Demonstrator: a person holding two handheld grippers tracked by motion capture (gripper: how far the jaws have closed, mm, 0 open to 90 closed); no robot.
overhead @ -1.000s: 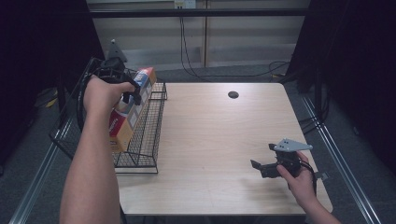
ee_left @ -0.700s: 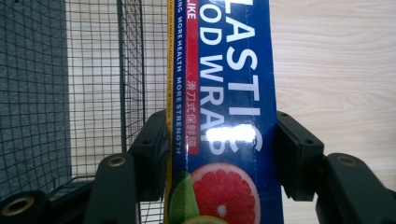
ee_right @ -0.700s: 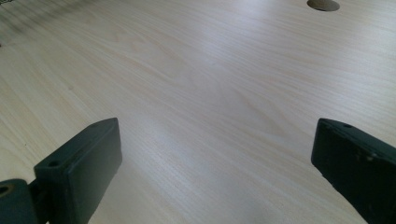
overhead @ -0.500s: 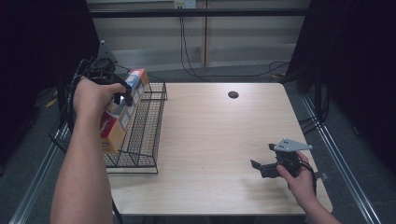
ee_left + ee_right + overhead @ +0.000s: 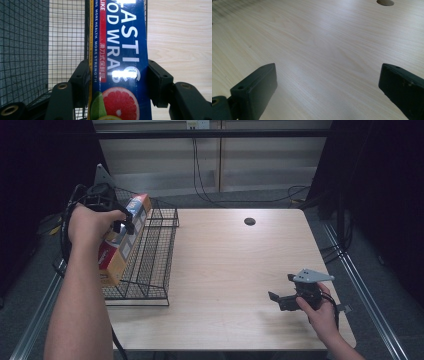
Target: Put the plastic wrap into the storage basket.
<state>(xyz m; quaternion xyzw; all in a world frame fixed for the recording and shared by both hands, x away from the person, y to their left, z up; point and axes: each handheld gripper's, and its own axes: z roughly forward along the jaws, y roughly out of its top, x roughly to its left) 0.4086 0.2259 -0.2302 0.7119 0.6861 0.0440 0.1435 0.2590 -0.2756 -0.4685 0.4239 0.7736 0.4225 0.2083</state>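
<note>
The left gripper (image 5: 122, 222) jaws are clamped on the plastic wrap box (image 5: 120, 62), held tilted over the wire basket (image 5: 155, 265) at the bench's left edge. The right gripper (image 5: 327, 92), jaws released, rests near the bench's front right corner.

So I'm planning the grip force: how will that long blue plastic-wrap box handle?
The long blue cardboard plastic-wrap box looks stiff, keeping straight between the left tool. Its glossy face may slip. Probably light, and apt to tip against the black wire rack.
</note>
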